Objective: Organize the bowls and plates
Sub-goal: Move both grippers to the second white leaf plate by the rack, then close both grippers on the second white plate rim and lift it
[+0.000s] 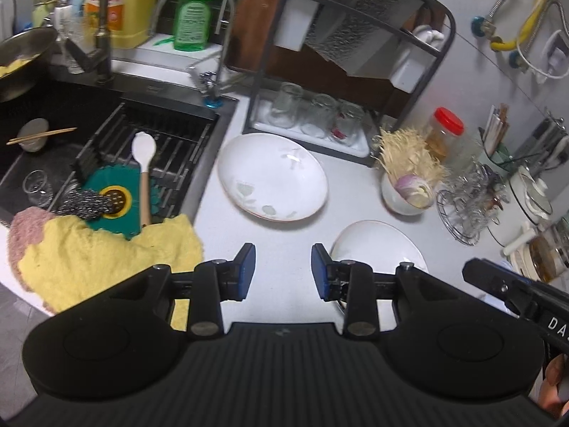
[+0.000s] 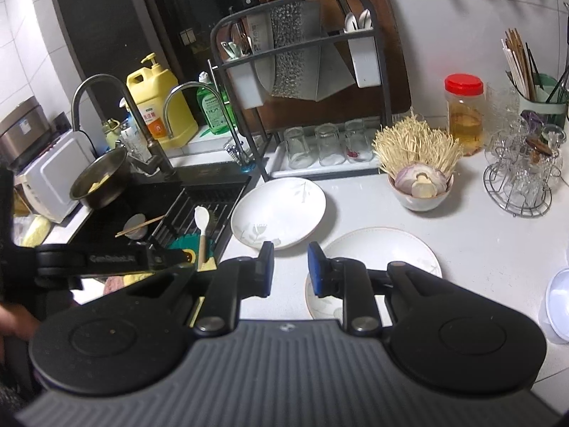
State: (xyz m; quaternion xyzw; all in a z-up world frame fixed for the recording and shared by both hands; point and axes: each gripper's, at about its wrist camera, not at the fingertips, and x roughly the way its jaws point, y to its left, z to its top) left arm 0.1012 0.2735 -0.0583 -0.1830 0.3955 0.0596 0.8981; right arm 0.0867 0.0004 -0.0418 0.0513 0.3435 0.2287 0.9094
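Observation:
Two white plates lie on the grey counter. The deeper plate (image 1: 274, 178) (image 2: 281, 210), printed with pale leaves, sits by the sink's edge. The flatter plate (image 1: 377, 245) (image 2: 384, 252) lies nearer, to its right. My left gripper (image 1: 282, 267) hovers over bare counter in front of the deep plate, open, nothing between its blue pads. My right gripper (image 2: 291, 267) stands open by a narrow gap, holding nothing, its right pad over the flat plate's left rim. A white bowl (image 1: 402, 199) (image 2: 419, 195) holding onion and mushrooms stands further right.
The sink (image 1: 106, 114) on the left holds a small bowl (image 1: 32, 135) with chopsticks, a drain rack and a white spatula (image 1: 144, 149). A yellow cloth (image 1: 106, 259) drapes its near edge. A black dish rack (image 2: 302, 106) with upturned glasses stands behind the plates. A wire glass stand (image 2: 519, 185) is at right.

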